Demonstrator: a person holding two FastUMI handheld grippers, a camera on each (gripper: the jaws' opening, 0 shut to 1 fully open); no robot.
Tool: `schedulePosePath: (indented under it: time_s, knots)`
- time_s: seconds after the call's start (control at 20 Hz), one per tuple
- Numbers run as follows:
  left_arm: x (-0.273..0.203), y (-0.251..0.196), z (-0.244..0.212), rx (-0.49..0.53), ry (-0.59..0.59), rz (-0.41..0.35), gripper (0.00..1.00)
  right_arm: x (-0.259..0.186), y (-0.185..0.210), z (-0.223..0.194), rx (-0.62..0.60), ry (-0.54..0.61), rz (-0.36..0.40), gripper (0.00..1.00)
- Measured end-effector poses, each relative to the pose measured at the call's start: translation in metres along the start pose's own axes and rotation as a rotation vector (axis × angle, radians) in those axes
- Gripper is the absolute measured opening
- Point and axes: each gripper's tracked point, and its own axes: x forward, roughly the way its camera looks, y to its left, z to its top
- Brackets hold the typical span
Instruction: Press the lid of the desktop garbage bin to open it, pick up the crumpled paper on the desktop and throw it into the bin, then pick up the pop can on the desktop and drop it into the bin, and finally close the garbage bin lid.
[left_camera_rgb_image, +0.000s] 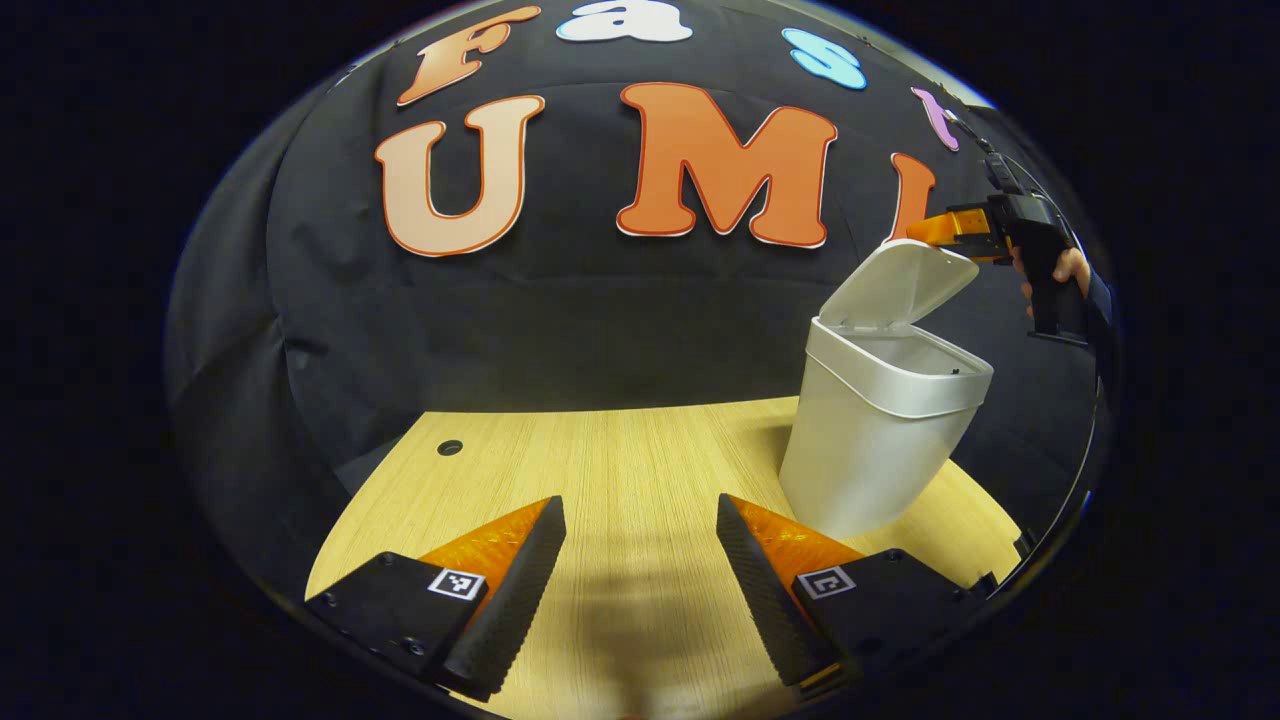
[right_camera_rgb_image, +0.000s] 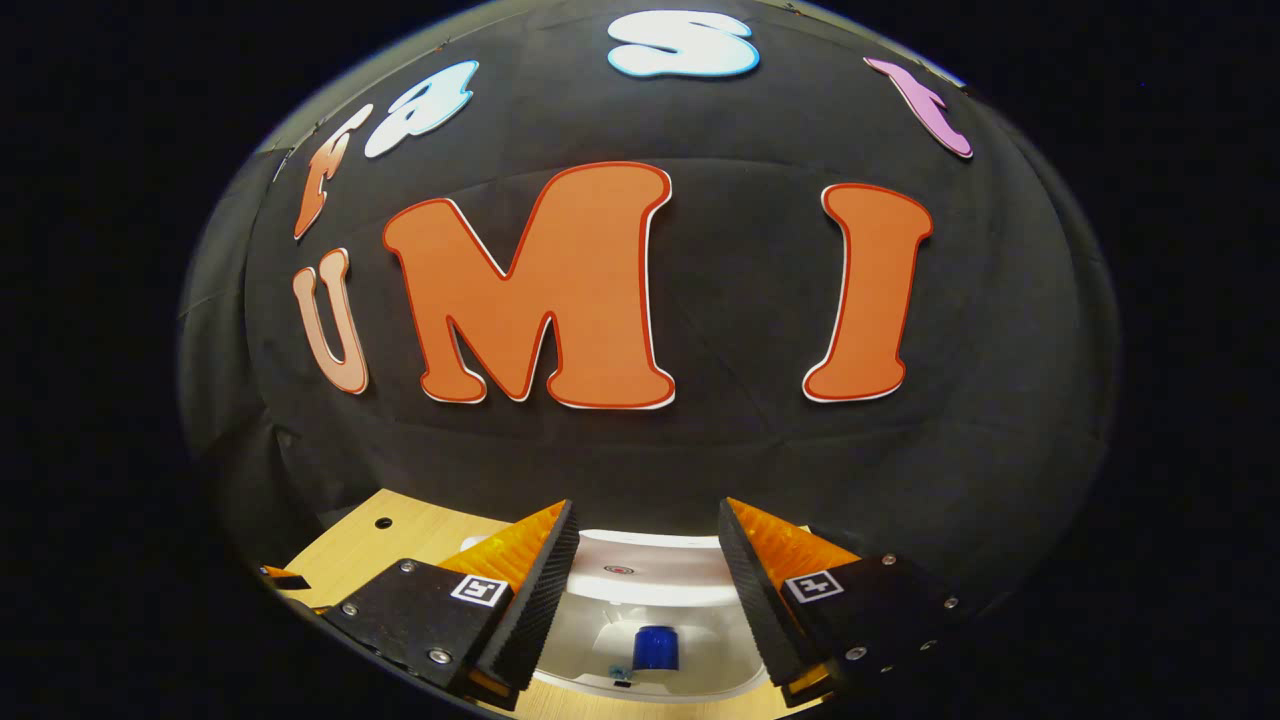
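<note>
Garbage bin (left_camera_rgb_image: 880, 430) stands near the right edge of the wooden tabletop (left_camera_rgb_image: 620, 470), its white lid (left_camera_rgb_image: 900, 285) tilted up and open. Behind the raised lid, the right gripper (left_camera_rgb_image: 935, 232) hangs above the bin's back rim, gripped from behind by a hand (left_camera_rgb_image: 1065, 270) with a dark sleeve; whether it touches the lid cannot be told. The left gripper (left_camera_rgb_image: 640, 550) is held low over the tabletop's near edge, fingers spread apart with nothing between them. The right gripper view looks down between its own parted fingers (right_camera_rgb_image: 545, 590) into the bin, where a blue pop can (right_camera_rgb_image: 655, 647) lies at the bottom.
</note>
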Motion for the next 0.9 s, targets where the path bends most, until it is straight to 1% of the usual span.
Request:
schedulePosePath:
  time_s: [0.15,0.55,0.75,0.9]
  knots:
    - [0.0,-0.002,0.0,-0.004,0.006,-0.005,0.97,-0.003,0.0,-0.015,0.014,0.026,0.0,0.86]
    - [0.004,-0.015,-0.009,0.006,0.033,-0.041,0.98,-0.01,0.003,-0.064,0.034,0.139,0.009,0.85]
    - [0.005,-0.019,-0.013,0.007,0.042,-0.049,0.98,-0.013,0.007,-0.074,0.019,0.158,0.01,0.86]
    - [0.006,-0.018,-0.016,-0.002,0.048,-0.05,0.98,-0.018,0.011,-0.091,0.004,0.195,0.02,0.87]
